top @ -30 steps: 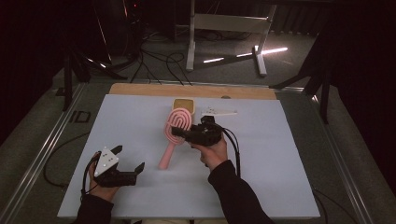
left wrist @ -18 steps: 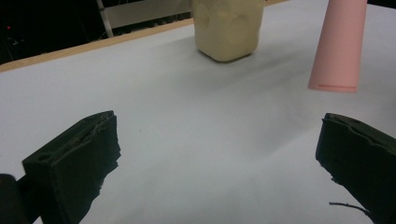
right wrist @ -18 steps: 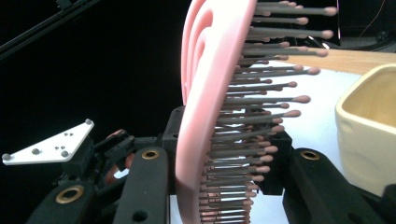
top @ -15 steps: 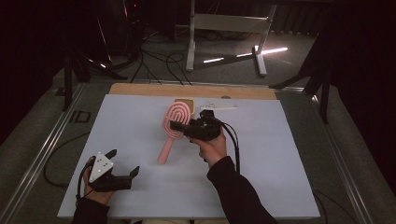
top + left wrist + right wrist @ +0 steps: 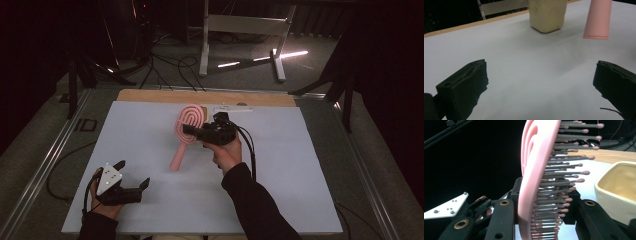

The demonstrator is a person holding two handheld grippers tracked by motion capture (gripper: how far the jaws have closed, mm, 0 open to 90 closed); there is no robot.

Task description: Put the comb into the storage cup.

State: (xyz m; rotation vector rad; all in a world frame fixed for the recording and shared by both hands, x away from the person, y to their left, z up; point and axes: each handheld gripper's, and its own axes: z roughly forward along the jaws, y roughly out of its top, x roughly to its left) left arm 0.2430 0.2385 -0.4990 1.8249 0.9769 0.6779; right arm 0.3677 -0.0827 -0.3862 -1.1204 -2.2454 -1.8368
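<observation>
Clamped on the pink hairbrush [image 5: 534, 190], the right gripper [image 5: 192, 131] holds its 2 black jaws against the brush head, 1 on the smooth pink back and 1 on the bristle side, as the right gripper view shows. From the high view, the brush [image 5: 186, 131] hangs lifted off the white table [image 5: 300, 165], head toward the far edge and handle slanting down toward the person, its end just above the surface. A cream container [image 5: 619, 195] stands just beside the bristles in the right gripper view; the left gripper view shows it [image 5: 547, 15] at the far side of the table, next to the pink handle's end [image 5: 597, 20]. The left gripper [image 5: 134, 176] sits low at the near left part of the table, well apart from the brush, its jaws spread wide with nothing between them.
</observation>
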